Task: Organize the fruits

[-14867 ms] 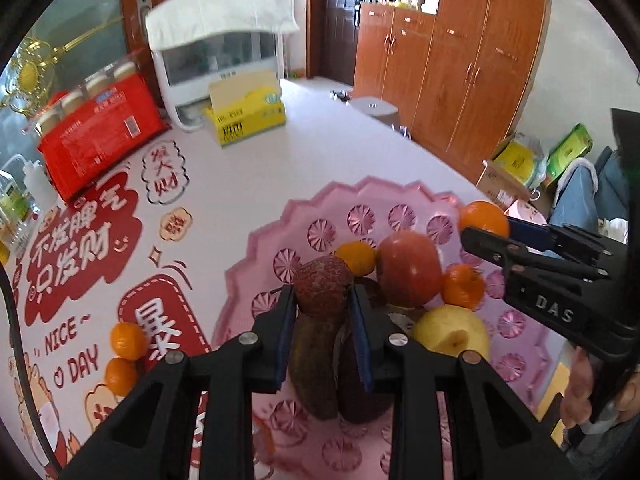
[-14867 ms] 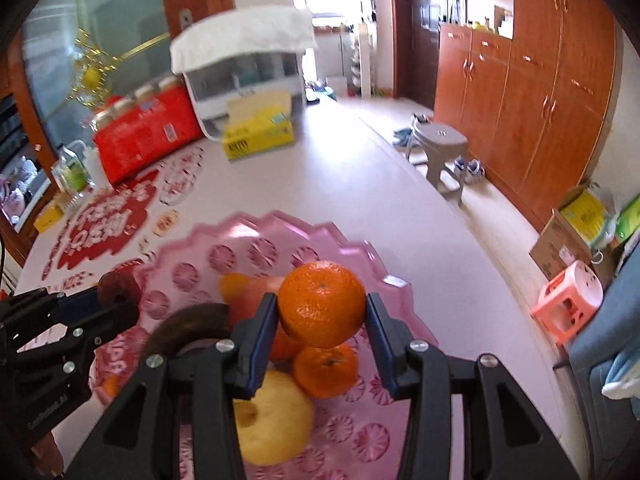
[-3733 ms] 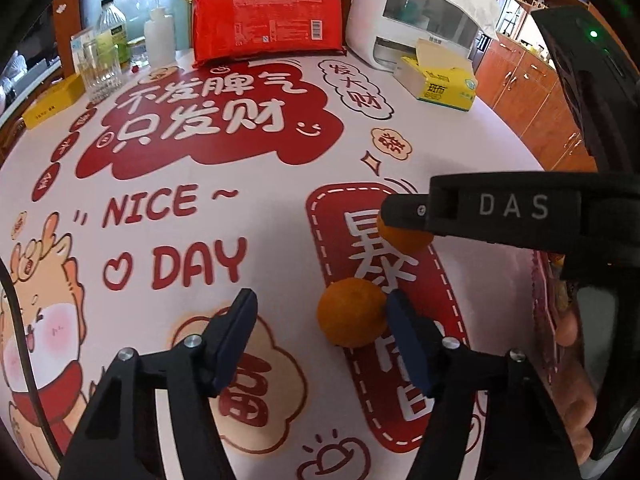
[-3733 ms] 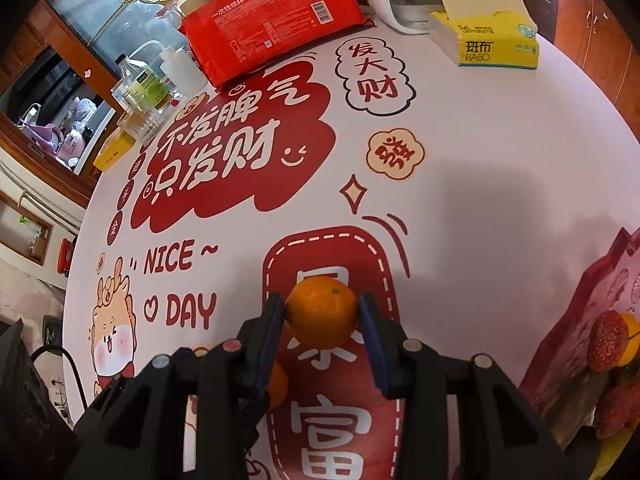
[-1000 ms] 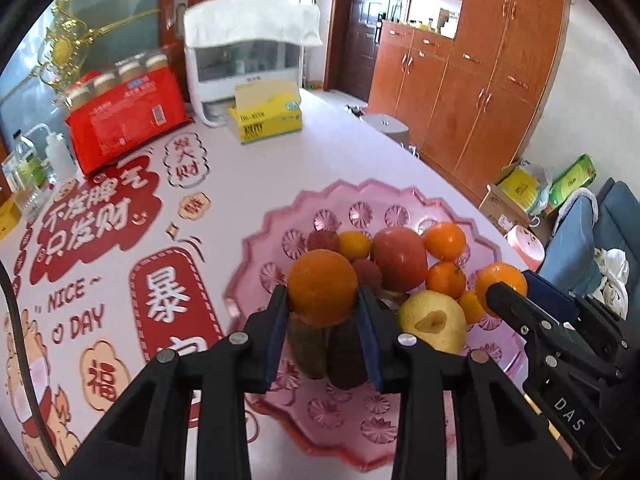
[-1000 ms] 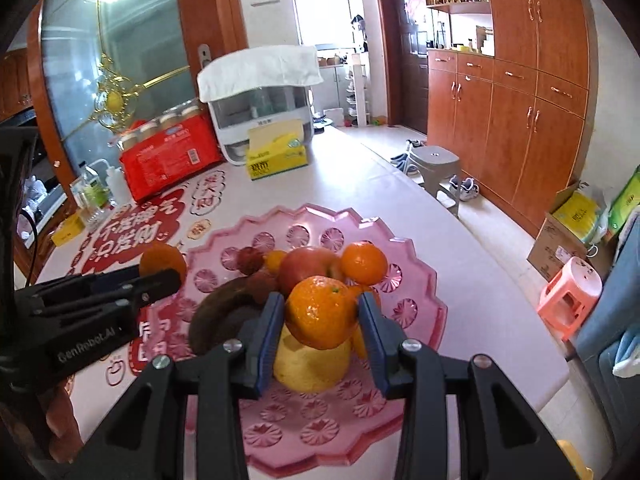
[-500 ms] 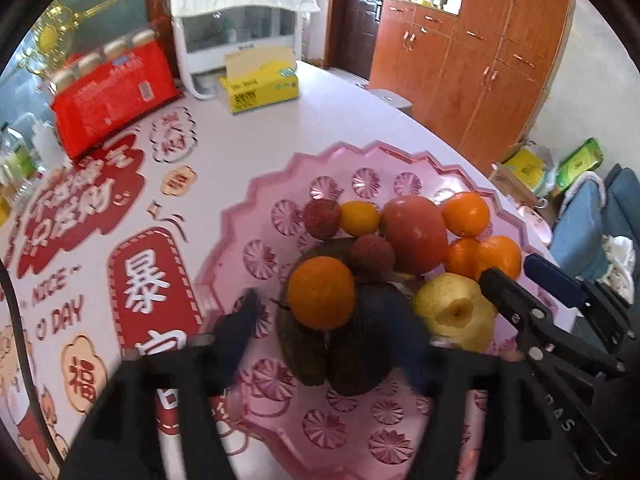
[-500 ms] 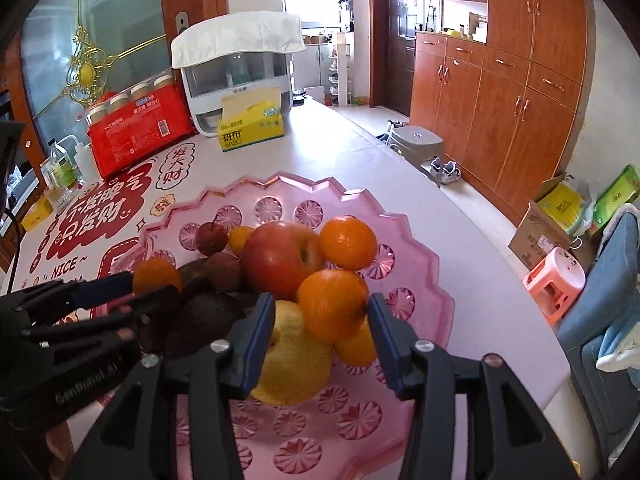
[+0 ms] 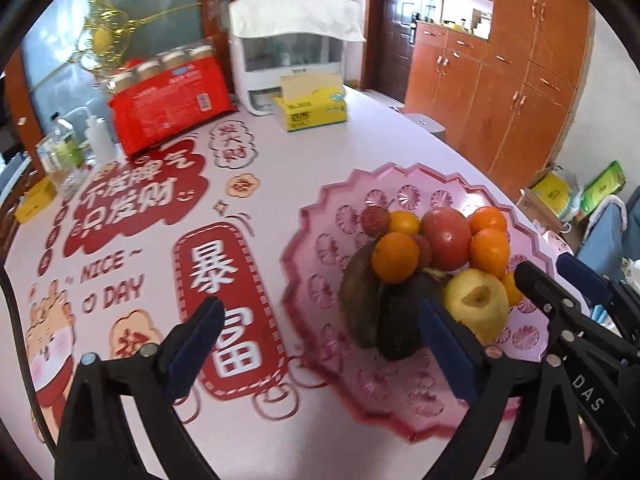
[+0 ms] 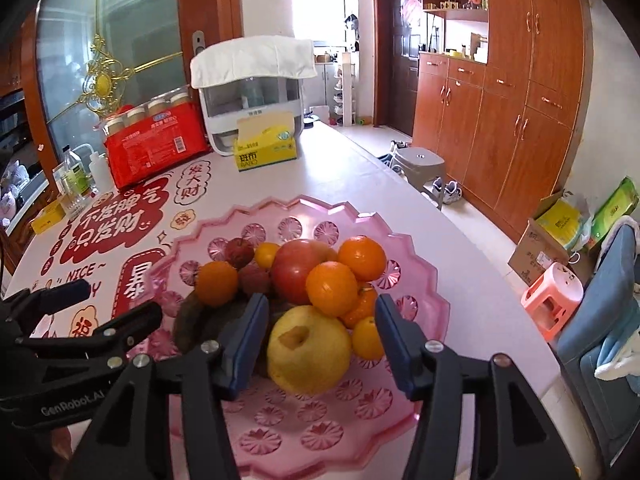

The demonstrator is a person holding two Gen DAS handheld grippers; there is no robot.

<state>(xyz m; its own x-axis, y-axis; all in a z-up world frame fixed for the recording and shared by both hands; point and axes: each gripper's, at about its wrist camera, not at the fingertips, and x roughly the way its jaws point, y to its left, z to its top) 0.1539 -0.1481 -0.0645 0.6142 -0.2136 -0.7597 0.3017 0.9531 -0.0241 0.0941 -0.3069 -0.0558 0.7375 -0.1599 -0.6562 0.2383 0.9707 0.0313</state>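
Both the left gripper (image 9: 320, 354) and right gripper (image 10: 320, 344), released and empty, have just left their oranges (image 9: 395, 258) on the pink tray (image 9: 400, 408) ahead, so the tabletop (image 9: 360, 128) fruit looks gathered.

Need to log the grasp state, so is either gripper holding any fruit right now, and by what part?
Nothing is held. The left gripper and the right gripper are both open and empty, and the oranges sit on the pink tray.
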